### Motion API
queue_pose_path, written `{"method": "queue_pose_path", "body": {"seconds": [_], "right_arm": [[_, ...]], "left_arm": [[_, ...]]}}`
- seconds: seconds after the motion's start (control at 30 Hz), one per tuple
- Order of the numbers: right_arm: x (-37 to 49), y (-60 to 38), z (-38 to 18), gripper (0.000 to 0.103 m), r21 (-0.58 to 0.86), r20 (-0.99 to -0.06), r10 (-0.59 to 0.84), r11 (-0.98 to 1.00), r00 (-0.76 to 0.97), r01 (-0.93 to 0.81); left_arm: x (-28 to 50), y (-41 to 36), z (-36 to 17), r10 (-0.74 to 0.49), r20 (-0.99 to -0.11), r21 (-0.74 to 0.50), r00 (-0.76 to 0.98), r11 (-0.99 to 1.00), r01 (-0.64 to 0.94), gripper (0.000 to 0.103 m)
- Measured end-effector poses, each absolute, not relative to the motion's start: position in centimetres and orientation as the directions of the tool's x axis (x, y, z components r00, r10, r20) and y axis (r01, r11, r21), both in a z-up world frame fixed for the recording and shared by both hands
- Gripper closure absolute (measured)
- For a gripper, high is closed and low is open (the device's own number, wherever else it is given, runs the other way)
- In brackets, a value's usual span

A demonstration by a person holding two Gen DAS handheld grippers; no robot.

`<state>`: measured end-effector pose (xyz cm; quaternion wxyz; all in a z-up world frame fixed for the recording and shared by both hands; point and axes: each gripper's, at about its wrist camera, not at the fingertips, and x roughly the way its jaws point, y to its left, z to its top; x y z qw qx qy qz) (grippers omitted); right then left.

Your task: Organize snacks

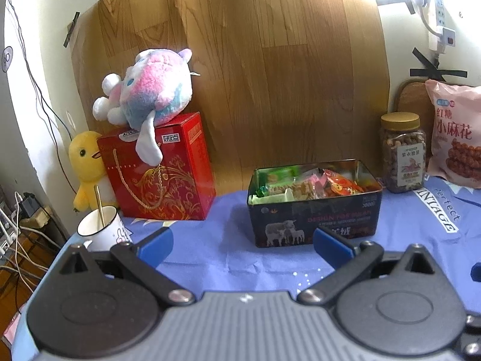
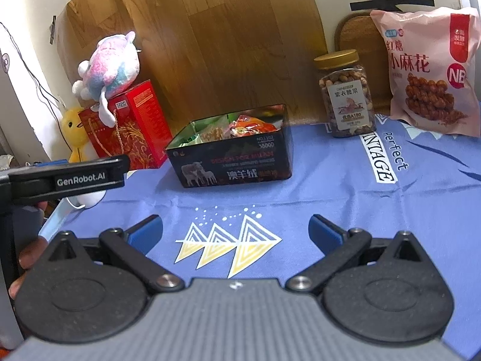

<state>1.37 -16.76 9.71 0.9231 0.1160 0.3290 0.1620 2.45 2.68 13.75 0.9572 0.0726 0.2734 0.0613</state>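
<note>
Dark rectangular open tin [image 1: 314,219] printed with sheep sits mid-table on the blue printed cloth [image 2: 330,186], packed with wrapped snacks [image 1: 312,185], green and orange among them, though the wrappers are too blurred to read. Right of it, apart, stands a gold-lidded clear jar of nuts [image 2: 345,96], with a pink bag of fried twists [image 2: 433,75] beyond. Left gripper [image 1: 243,245] and right gripper [image 2: 234,230] both hover with fingers spread wide, nothing between them.

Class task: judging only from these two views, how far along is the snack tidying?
Done: the open tin already holds wrapped snacks. In hand: nothing; the left gripper and right gripper are both open and empty. Possibly left: the nut jar and pink bag, standing outside the tin.
</note>
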Motion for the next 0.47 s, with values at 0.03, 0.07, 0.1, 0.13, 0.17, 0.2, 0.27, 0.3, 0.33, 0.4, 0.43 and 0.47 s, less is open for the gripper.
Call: {"method": "queue_pose_path", "body": {"seconds": [0.03, 0.07, 0.1, 0.13, 0.17, 0.2, 0.27, 0.3, 0.33, 0.4, 0.43, 0.47], "right_arm": [[1.3, -16.7, 9.7, 0.0, 0.316, -0.571, 0.374, 0.922, 0.731, -0.224], [1.3, -16.6, 9.7, 0.0, 0.313, -0.571, 0.372, 0.923, 0.732, -0.225], [1.2, -16.6, 9.7, 0.0, 0.31, -0.572, 0.37, 0.924, 0.732, -0.225], [1.2, -16.6, 9.7, 0.0, 0.309, -0.572, 0.37, 0.924, 0.733, -0.225], [1.2, -16.6, 9.8, 0.0, 0.308, -0.571, 0.369, 0.924, 0.733, -0.225], [1.2, -16.5, 9.8, 0.0, 0.307, -0.571, 0.367, 0.925, 0.734, -0.224], [1.1, -16.5, 9.9, 0.0, 0.305, -0.57, 0.366, 0.926, 0.735, -0.225], [1.0, -16.5, 9.9, 0.0, 0.302, -0.57, 0.365, 0.926, 0.736, -0.226], [0.9, -16.5, 10.0, 0.0, 0.3, -0.569, 0.365, 0.927, 0.737, -0.227], [0.8, -16.4, 10.0, 0.0, 0.294, -0.568, 0.362, 0.928, 0.739, -0.228], [0.7, -16.4, 10.0, 0.0, 0.293, -0.566, 0.361, 0.928, 0.741, -0.229], [0.6, -16.3, 10.1, 0.0, 0.291, -0.565, 0.361, 0.929, 0.742, -0.23]], "left_arm": [[2.4, 2.7, 13.8, 0.154, -0.515, 0.169, 0.843, 0.983, -0.077, 0.0], [2.4, 2.8, 13.8, 0.153, -0.514, 0.166, 0.844, 0.983, -0.077, 0.0], [2.3, 2.8, 13.9, 0.152, -0.512, 0.165, 0.845, 0.983, -0.077, 0.0], [2.2, 2.9, 13.9, 0.15, -0.511, 0.162, 0.847, 0.984, -0.076, 0.0], [2.1, 3.0, 14.0, 0.147, -0.508, 0.16, 0.849, 0.984, -0.075, 0.0], [2.0, 3.0, 14.1, 0.144, -0.505, 0.158, 0.851, 0.985, -0.073, 0.0], [1.5, 3.2, 14.2, 0.132, -0.486, 0.153, 0.864, 0.986, -0.065, 0.0], [1.2, 3.1, 14.2, 0.132, -0.473, 0.159, 0.871, 0.985, -0.063, 0.0], [0.9, 3.0, 14.3, 0.136, -0.454, 0.171, 0.88, 0.983, -0.064, 0.0], [0.4, 2.8, 14.5, 0.137, -0.433, 0.189, 0.891, 0.98, -0.059, 0.0], [0.4, 2.9, 14.5, 0.131, -0.435, 0.184, 0.891, 0.981, -0.054, 0.0], [0.3, 3.0, 14.7, 0.122, -0.439, 0.174, 0.89, 0.983, -0.049, 0.0]]}}
